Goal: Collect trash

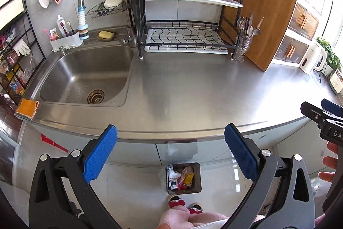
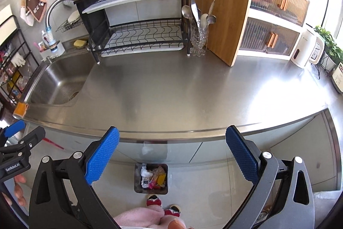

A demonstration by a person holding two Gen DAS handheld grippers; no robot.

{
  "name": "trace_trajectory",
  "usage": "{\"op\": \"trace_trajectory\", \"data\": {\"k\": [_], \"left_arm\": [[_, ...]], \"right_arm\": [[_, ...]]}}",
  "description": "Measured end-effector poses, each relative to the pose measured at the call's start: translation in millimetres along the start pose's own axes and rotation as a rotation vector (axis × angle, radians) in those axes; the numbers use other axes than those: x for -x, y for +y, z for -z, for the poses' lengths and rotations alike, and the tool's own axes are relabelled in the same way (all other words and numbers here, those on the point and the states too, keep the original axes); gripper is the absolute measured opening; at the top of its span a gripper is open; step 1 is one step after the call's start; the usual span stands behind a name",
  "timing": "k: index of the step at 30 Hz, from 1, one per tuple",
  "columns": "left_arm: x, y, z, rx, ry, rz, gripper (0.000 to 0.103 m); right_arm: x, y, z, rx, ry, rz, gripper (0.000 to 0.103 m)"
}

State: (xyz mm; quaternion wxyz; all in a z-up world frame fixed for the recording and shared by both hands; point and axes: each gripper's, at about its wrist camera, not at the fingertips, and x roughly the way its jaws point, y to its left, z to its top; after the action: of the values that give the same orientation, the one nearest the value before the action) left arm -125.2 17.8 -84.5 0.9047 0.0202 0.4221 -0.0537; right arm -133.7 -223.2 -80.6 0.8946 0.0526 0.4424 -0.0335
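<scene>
We count two grippers, left gripper and right gripper, one trash bin, one sink, one cutting board.

The wrappers in the trash bin on the floor are too small to tell apart, and their print cannot be read. The right gripper is cut off by the right edge of the left wrist view. The person's slippers are partly hidden behind pink trouser legs. The packets on the far-left shelf rack are blurred.
</scene>
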Motion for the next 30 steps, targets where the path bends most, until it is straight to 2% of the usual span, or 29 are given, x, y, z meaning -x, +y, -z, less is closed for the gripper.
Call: {"op": "trace_trajectory", "data": {"k": [8,30], "left_arm": [[9.8,-6.5,-13.4,-0.011,-0.051,-0.015,0.095],[-1.4,-19.2,-25.9,-0.01,-0.057,-0.01,0.095]], "right_arm": [[14.7,-2.6,-9.8,0.012,-0.052,0.046,0.1],[4.8,-12.7,-23.7,-0.013,-0.051,0.01,0.1]]}}
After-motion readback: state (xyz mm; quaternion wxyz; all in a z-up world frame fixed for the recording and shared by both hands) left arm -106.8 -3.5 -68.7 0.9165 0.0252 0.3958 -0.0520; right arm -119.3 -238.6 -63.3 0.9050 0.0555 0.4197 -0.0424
